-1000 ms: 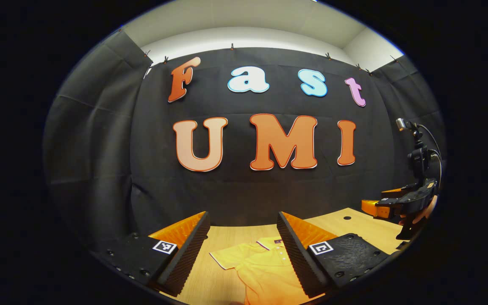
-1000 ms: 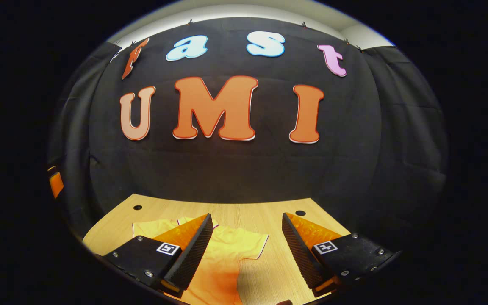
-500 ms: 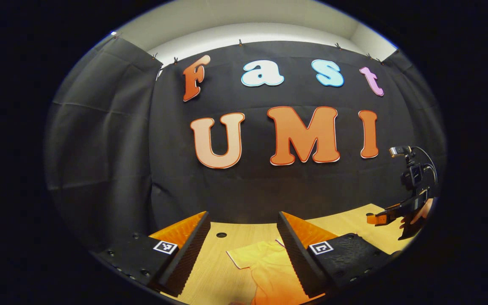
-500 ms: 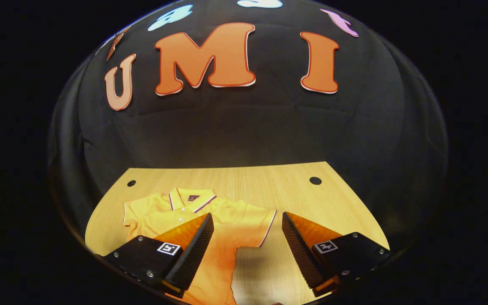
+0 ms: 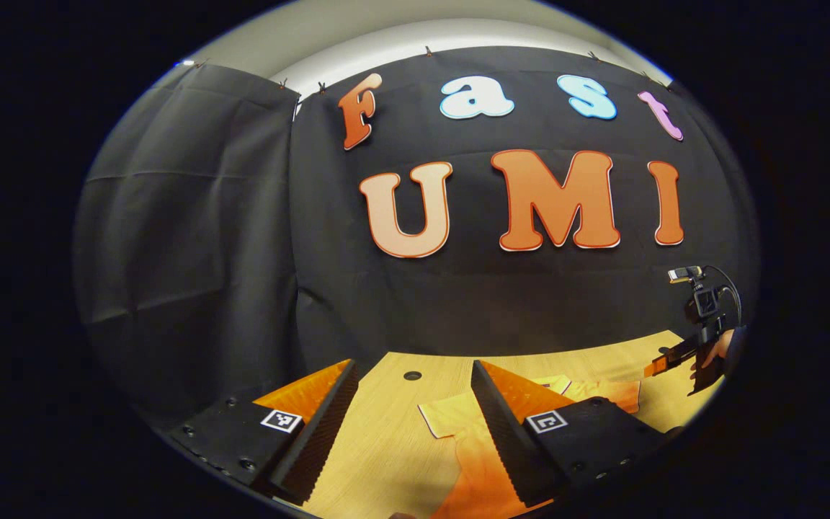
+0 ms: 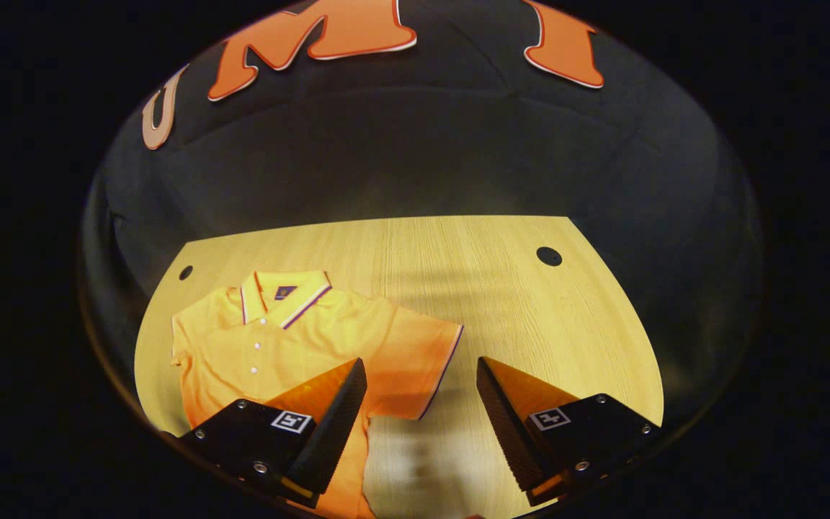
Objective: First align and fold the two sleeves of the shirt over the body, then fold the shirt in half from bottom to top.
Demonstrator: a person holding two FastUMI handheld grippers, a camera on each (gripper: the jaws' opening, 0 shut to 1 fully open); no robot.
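A: Where is the shirt [image 6: 292,339] lying right now?

B: It is lying flat on the desk [image 6: 501,288], collar [image 6: 285,292] toward the far wall, front and buttons facing up. One sleeve [image 6: 422,360] is spreading out just ahead of the right gripper [image 6: 421,389]; the other sleeve [image 5: 451,418] is showing between the fingers of the left gripper [image 5: 412,404].

A: And the jaws?

B: Both pairs are standing wide apart, gripping nothing and hanging above the cloth. The right gripper is also showing far off in the left gripper view, with a hand around it.

A: How is the fabric going to behave?

B: I am judging it light, soft and limp, so it is likely to sag and crease, and the thin knit may slip if pinched shallowly. No fold is showing yet, so the sleeves come first.

A: Where to take hold?

B: I am thinking of the trimmed sleeve cuff [image 6: 447,360], where the hem is thicker, biting a good depth of cloth.
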